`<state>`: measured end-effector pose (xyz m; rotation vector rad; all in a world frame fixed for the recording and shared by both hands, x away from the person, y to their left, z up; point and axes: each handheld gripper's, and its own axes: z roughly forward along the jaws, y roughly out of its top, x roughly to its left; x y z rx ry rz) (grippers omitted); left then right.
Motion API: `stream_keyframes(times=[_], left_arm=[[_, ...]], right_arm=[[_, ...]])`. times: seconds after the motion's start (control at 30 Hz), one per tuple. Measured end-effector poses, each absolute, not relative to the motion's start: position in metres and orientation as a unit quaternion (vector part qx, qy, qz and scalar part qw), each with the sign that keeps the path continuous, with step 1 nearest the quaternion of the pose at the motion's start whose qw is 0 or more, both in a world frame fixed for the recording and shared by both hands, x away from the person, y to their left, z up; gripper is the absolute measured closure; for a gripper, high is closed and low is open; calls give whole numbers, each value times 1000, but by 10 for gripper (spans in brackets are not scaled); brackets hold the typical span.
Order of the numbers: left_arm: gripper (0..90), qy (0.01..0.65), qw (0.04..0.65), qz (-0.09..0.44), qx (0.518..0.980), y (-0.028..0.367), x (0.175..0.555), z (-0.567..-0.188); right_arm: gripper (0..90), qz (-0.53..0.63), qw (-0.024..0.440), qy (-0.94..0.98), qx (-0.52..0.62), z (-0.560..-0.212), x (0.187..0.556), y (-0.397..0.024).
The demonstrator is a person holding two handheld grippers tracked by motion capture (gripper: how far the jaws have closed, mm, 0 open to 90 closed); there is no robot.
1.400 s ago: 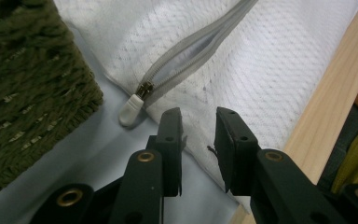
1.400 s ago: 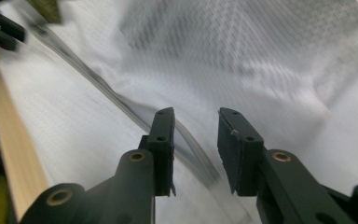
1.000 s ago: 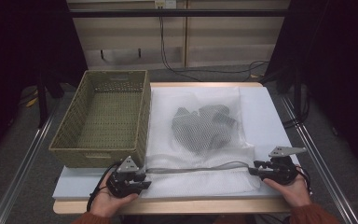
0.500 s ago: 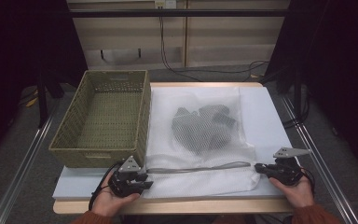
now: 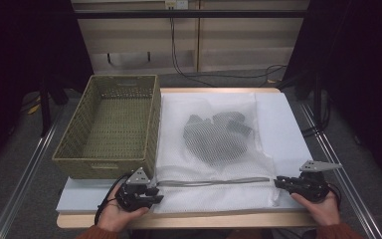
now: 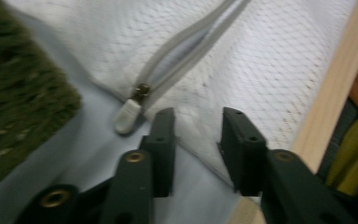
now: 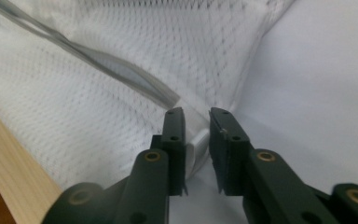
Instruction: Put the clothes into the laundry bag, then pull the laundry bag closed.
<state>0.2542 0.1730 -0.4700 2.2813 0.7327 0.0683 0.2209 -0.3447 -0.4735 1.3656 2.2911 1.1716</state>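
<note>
a green woven basket (image 5: 110, 124) sits at the table's (image 5: 229, 219) left. beside it, the left gripper (image 5: 151, 195) rests at the white mesh bag's (image 5: 214, 149) near left corner, jaws spread over the mesh just beside the zipper pull (image 6: 128, 114). the right gripper (image 5: 280, 183) is at the bag's near right corner, its jaws having just been opening, parted with the zipper's end between them.

Black fingers (image 7: 173, 140) with brass-ringed screws, grey three-cornered top plates, black trailing cables, rust-orange sleeves

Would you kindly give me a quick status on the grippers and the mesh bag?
Left gripper open beside zipper pull. Right gripper jaws just reopening, mesh laundry bag corner between them. Zipper partly open. Nothing obstructing.
</note>
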Motion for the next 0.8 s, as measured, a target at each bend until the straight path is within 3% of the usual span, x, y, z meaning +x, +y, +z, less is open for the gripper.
stream_keyframes(times=[0.2, 0.37, 0.57, 0.8], left_arm=[[596, 310, 379, 61, 870, 190, 256, -461], [599, 322, 388, 86, 860, 196, 259, -462], [682, 317, 393, 88, 859, 195, 260, -463], [691, 307, 386, 84, 866, 189, 269, -467]], right_arm=[[559, 435, 127, 765, 457, -470, 221, -346], [515, 448, 130, 759, 454, -469, 221, -345], [466, 466, 123, 757, 440, -468, 221, -346], [430, 478, 114, 763, 420, -465, 226, -337]])
